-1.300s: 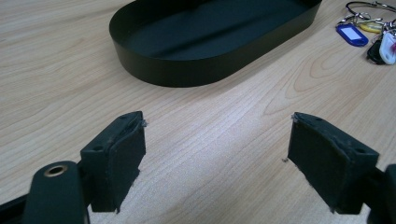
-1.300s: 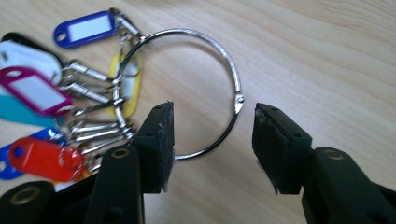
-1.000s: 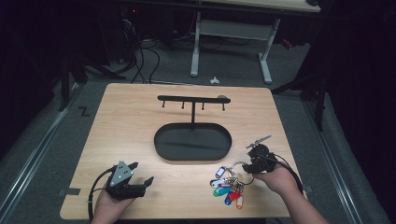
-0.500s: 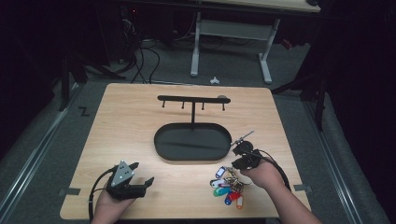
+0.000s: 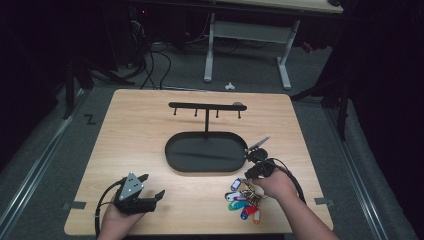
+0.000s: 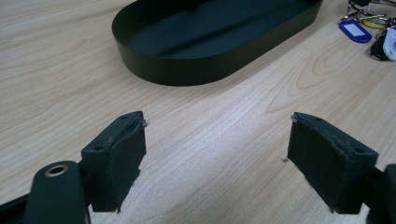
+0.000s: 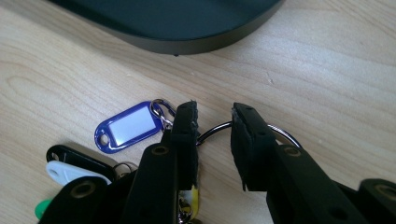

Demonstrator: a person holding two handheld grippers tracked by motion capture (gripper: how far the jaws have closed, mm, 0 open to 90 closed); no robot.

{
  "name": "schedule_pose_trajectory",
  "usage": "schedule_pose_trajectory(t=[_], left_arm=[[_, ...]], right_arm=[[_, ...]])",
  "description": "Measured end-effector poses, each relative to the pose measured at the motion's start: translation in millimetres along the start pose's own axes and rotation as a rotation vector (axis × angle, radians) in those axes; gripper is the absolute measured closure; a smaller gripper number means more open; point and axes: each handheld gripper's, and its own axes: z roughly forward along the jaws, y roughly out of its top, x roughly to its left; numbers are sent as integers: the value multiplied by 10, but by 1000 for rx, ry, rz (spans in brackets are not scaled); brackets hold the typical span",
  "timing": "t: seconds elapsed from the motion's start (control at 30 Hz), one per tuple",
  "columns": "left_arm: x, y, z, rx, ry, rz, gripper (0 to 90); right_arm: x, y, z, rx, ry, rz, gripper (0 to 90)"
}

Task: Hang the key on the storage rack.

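Observation:
A bunch of keys with coloured tags lies on the wooden table, just right of the oval black tray. My right gripper hovers at the top of the bunch. In the right gripper view its jaws stand a little apart, with the steel key ring running across the gap between them and a blue tag lying to their left. These jaws have just been opening slightly after closing. My left gripper rests low at the front left, open and holding nothing.
A black hook rack stands on a post rising from the tray's far side. The tray wall lies ahead of the left gripper, with the key tags off to its right. Cables trail from both grippers.
My right gripper has moved left, from the right side of the key bunch toward the tray's right end. The left gripper has stayed put.

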Motion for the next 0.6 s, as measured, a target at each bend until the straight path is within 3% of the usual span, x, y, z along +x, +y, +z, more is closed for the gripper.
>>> schedule_pose_trajectory(t=[0.3, 0.6], left_arm=[[-1, 2, -3, 0, 2, 5, 198], [-8, 3, 5, 1, 2, 6, 198]], right_arm=[[-36, -15, 64, 30, 45, 66, 711], [-29, -18, 98, 45, 71, 62, 709]])
